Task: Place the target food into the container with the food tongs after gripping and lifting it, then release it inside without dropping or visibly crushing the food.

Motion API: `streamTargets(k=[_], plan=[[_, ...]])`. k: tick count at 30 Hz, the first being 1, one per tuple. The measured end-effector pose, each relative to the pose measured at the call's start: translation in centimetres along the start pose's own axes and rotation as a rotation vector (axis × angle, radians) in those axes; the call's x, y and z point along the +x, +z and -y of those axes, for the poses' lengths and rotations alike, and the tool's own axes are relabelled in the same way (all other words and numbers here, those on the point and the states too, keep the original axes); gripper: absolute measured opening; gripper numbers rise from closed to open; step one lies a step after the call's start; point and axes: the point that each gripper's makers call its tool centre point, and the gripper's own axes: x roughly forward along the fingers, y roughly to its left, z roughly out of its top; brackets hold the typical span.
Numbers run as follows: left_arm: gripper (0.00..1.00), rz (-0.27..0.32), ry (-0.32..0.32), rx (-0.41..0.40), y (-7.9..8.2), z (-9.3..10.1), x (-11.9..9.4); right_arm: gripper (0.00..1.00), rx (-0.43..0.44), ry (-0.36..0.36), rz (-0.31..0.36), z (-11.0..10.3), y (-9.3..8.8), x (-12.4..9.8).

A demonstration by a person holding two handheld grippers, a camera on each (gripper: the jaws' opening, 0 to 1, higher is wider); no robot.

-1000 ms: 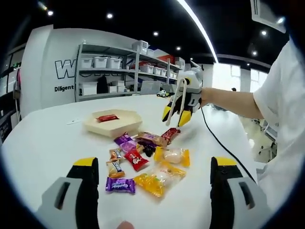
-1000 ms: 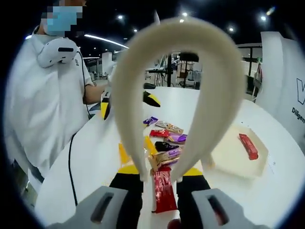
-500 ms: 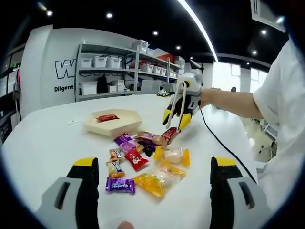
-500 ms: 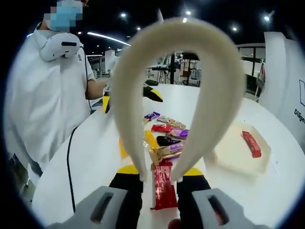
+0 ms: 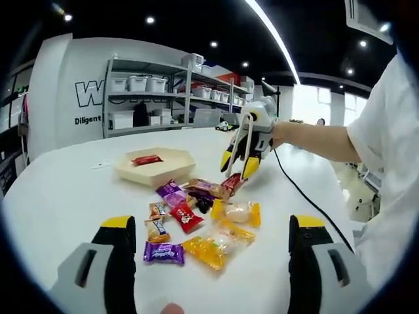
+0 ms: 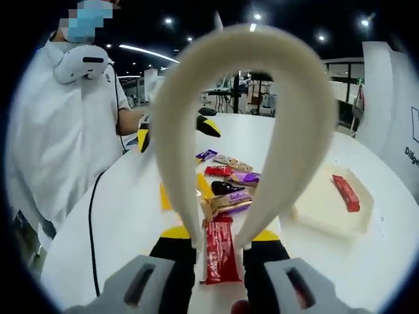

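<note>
White and wide, the bench (image 5: 59,190) is set before shelving (image 5: 163,98) stacked with bins, under ceiling spot lamps. Taken from left to right in the left gripper view, a shallow beige container (image 5: 156,167) is seen first, with one red bar (image 5: 146,159) already lying inside it. Next comes a scatter of wrapped sweets (image 5: 196,219) in purple, red, orange and yellow, and at its far right edge a red wrapped snack (image 5: 231,184) is being straddled by the cream food tongs (image 5: 246,134).

The left claw (image 5: 213,261) is held wide apart over the near edge of the bench, and nothing is carried in it. The right claw (image 6: 219,248) is closed around the arms of the tongs, whose loop arches over the right gripper view; the tips are set on either side of the red snack (image 6: 219,252), which lies flat on the bench, well apart from the container (image 6: 334,209).

The grip appears to be just forming. It would be done best if the tips were centred along the wrapper's long sides and squeezed only until the packet is held, so that the contents are not crushed. A straight lift before any sideways travel is advised, since the neighbouring gold wrapper (image 6: 226,203) lies just beside the tips and could be dragged along.
</note>
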Motion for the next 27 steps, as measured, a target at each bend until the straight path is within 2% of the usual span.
streamTargets(k=[27], plan=[[0.94,-0.009,0.009,-0.008,-0.33,-0.21,0.11,0.22,0.013,0.014,-0.01,0.17,-1.02,0.52]])
